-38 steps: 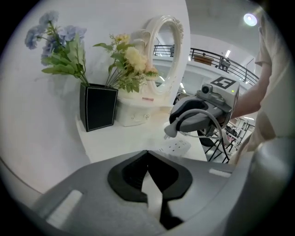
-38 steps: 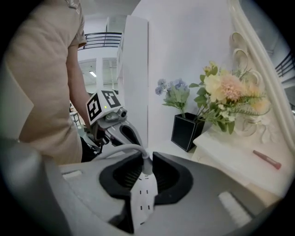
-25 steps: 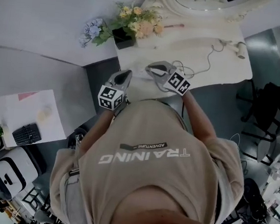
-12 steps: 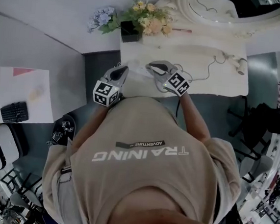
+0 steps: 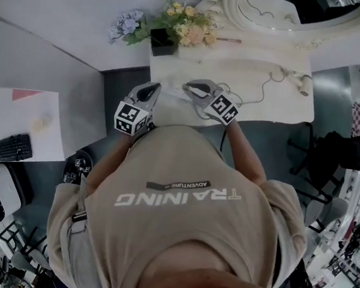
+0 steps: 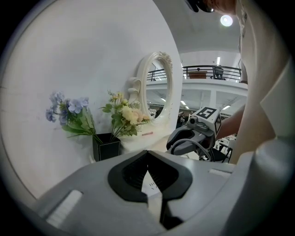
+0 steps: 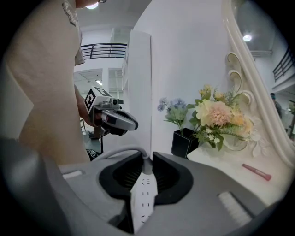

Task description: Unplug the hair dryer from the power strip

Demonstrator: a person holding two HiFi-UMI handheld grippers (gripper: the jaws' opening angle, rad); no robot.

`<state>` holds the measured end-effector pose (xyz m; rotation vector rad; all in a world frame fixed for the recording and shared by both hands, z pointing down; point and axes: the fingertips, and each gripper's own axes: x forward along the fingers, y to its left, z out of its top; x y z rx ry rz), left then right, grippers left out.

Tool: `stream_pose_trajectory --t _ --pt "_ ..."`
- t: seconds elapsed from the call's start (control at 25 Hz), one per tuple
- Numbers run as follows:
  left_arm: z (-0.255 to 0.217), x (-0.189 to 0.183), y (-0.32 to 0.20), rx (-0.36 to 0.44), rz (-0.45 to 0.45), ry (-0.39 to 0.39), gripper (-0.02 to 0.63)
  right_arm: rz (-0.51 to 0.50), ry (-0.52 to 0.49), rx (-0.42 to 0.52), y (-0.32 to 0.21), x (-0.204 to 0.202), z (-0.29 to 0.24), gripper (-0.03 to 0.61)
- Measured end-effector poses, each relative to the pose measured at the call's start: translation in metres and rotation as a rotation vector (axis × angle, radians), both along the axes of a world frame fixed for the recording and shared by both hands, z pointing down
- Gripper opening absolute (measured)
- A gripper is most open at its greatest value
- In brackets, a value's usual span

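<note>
The white power strip (image 5: 172,91) lies on the left part of the white vanity table (image 5: 250,68), its grey cable leaving the far end (image 7: 120,152). The hair dryer (image 5: 302,82) rests at the table's right end, and its cord (image 5: 266,85) runs back toward my right gripper (image 5: 195,90). That gripper hovers over the strip (image 7: 144,193), jaws a narrow gap apart, with the strip showing through the gap. I see no plug. My left gripper (image 5: 149,93) sits at the table's left front corner, shut and empty, pointing at the strip (image 6: 150,185).
A black vase (image 5: 163,43) of yellow and pink flowers (image 5: 186,25) stands at the table's back left, with blue flowers (image 5: 124,28) beside it. Behind them is an ornate white mirror (image 5: 269,9). A pink stick (image 5: 231,40) lies near the mirror's base.
The head view has shifted a little. Both grippers stay over the table's left front, and the left one has edged slightly closer to the table's corner.
</note>
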<state>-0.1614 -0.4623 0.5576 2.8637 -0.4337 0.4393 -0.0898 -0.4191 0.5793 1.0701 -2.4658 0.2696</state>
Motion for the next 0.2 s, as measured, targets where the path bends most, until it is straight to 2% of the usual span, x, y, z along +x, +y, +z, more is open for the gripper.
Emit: stream_pose_trajectory --t 0.2 --pt "0.0036 -0.0002 -0.0117 0.018 -0.025 0.003 0.006 0.007 0.003 -0.008 -0.0042 0.0026 0.0032 0.074"
